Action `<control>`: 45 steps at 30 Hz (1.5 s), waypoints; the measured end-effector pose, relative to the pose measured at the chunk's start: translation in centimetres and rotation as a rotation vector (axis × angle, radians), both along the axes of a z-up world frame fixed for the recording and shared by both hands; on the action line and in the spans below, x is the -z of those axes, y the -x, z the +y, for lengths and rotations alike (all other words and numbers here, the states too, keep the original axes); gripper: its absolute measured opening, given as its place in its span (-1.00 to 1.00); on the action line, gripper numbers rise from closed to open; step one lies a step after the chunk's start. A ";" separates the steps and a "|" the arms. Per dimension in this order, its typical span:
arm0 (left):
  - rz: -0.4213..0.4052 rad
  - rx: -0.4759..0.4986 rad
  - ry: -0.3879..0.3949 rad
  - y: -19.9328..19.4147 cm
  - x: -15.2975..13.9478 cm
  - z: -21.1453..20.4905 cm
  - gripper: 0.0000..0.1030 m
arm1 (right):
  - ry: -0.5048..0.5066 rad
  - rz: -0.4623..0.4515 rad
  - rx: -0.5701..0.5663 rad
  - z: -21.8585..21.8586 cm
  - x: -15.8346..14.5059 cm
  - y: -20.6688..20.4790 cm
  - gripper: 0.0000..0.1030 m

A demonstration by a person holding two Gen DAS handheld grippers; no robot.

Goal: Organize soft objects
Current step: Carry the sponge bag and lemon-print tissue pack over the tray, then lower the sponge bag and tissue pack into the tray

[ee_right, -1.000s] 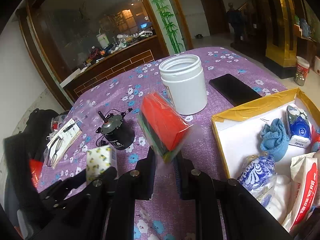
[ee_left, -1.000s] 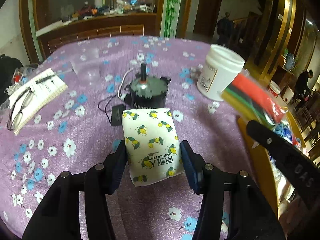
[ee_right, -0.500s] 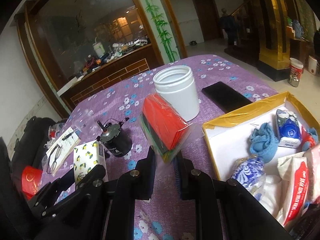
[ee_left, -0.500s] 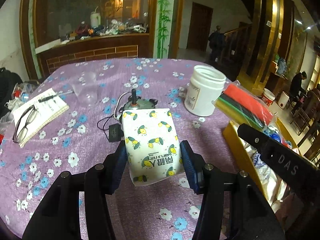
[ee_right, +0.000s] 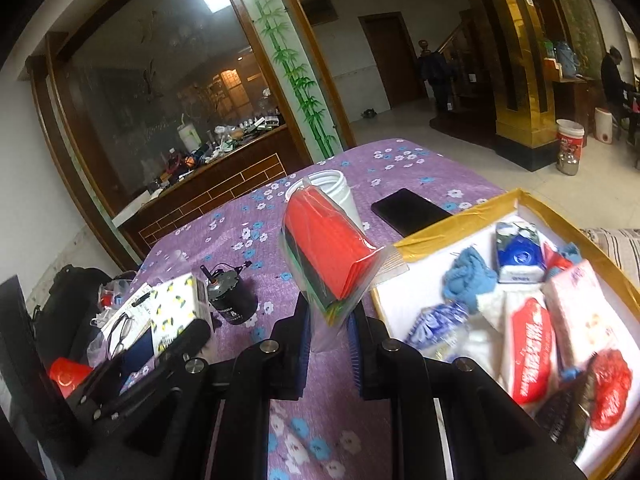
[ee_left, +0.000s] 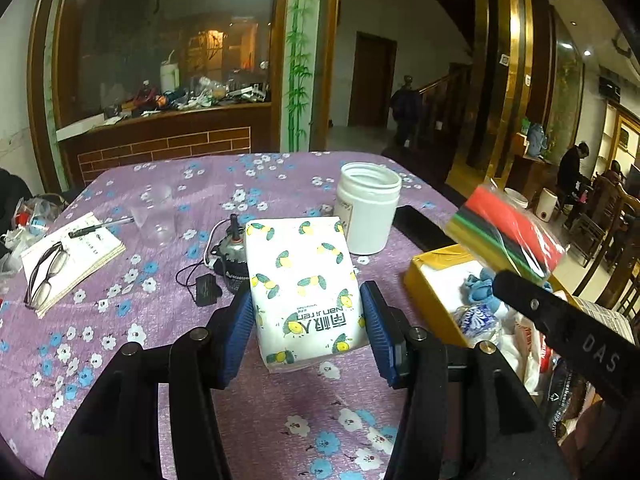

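Note:
My left gripper (ee_left: 307,328) is shut on a white tissue pack with lemon print (ee_left: 304,280), held above the purple flowered tablecloth; the pack also shows in the right wrist view (ee_right: 174,312). My right gripper (ee_right: 326,340) is shut on a clear bag of red, green and yellow folded cloths (ee_right: 326,252), held up to the left of the yellow-rimmed box (ee_right: 448,222). The bag also shows at the right of the left wrist view (ee_left: 508,232). The box holds several soft packs, a blue cloth (ee_right: 470,276) and a red-and-white pack (ee_right: 530,348).
A white plastic jar (ee_left: 368,208), a black motor with cable (ee_left: 228,252), a black phone (ee_right: 410,210), a clear cup (ee_left: 154,216), and a notebook with glasses and pen (ee_left: 68,256) lie on the table. A counter stands behind.
Both grippers have risen with their loads and moved toward the box. The box fills more of both views; the motor is now partly hidden behind the tissue pack.

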State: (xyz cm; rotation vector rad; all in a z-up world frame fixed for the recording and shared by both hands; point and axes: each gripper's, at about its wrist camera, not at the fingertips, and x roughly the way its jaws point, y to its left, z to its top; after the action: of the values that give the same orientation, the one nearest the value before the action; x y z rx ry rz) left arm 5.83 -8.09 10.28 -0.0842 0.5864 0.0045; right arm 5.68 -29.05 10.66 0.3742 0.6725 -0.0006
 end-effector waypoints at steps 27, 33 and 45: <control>0.097 0.180 0.067 0.8 -0.5 -6.8 -0.01 | -0.038 -0.006 0.097 -9.0 -1.7 6.8 -0.65; 0.128 0.257 0.071 1.3 0.3 -11.5 -0.01 | -0.064 0.026 0.119 -11.5 -0.4 7.4 -0.65; 0.165 0.380 -0.011 2.6 2.1 -17.8 0.00 | -0.090 0.059 0.212 -16.3 1.4 9.1 -0.65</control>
State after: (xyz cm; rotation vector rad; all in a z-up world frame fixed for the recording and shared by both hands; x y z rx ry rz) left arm 3.26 -25.89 8.14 0.0399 0.7596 -0.3566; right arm -3.44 -45.34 9.29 0.5324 0.6902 -0.1839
